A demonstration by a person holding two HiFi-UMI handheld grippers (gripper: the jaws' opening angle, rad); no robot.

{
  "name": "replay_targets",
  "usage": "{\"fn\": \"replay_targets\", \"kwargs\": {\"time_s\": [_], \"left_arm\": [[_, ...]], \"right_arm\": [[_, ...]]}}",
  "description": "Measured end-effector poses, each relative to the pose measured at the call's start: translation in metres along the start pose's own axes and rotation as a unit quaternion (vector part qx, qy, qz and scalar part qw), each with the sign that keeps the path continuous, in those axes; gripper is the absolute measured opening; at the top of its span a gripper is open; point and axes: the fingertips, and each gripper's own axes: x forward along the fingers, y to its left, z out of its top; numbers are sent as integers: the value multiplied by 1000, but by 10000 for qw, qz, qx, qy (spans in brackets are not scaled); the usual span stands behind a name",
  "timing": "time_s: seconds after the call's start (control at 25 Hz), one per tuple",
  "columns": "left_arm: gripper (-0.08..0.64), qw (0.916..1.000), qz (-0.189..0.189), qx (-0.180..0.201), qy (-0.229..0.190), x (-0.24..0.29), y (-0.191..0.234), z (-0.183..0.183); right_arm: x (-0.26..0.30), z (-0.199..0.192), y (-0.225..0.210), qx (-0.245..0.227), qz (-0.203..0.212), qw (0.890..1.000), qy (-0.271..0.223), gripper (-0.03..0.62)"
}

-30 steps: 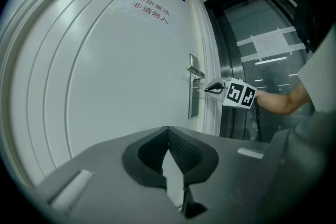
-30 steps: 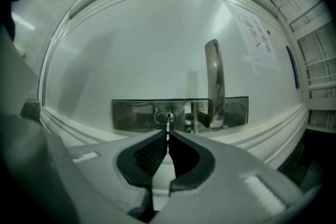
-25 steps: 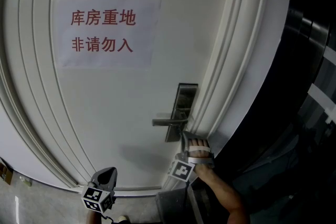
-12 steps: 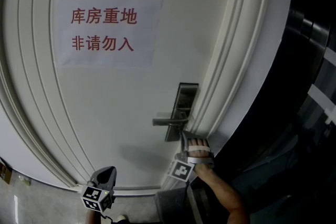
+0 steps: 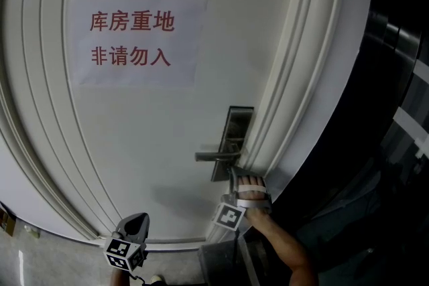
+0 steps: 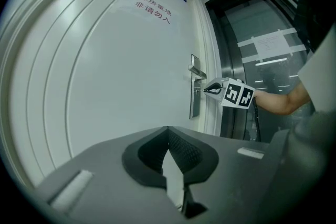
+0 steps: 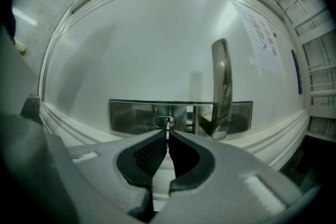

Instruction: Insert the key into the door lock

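Observation:
A steel lock plate (image 5: 236,134) with a lever handle (image 5: 216,156) is set in the white door (image 5: 167,144). My right gripper (image 5: 236,176) points at the lower part of the plate. In the right gripper view it (image 7: 168,136) is shut on a small metal key (image 7: 168,126). The key's blade tip is at the round keyhole (image 7: 164,122); how deep it sits I cannot tell. The left gripper view shows the same gripper (image 6: 210,89) against the plate (image 6: 194,99). My left gripper (image 5: 137,221) hangs low and to the left, away from the lock, its jaws (image 6: 168,131) shut on nothing.
A paper sign (image 5: 134,40) with red characters is stuck on the door above the lock. The moulded door frame (image 5: 295,110) runs just right of the plate. Beyond it is a dark glass wall (image 5: 395,110). The handle (image 7: 221,86) juts out beside the keyhole.

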Motion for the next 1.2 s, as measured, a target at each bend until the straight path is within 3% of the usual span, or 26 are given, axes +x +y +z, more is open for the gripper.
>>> {"fn": "replay_targets", "kwargs": {"time_s": [1.2], "left_arm": [[3, 10000, 21, -19, 28, -2, 4, -3]], "right_arm": [[17, 6, 1, 174, -6, 9998, -22, 11]]}}
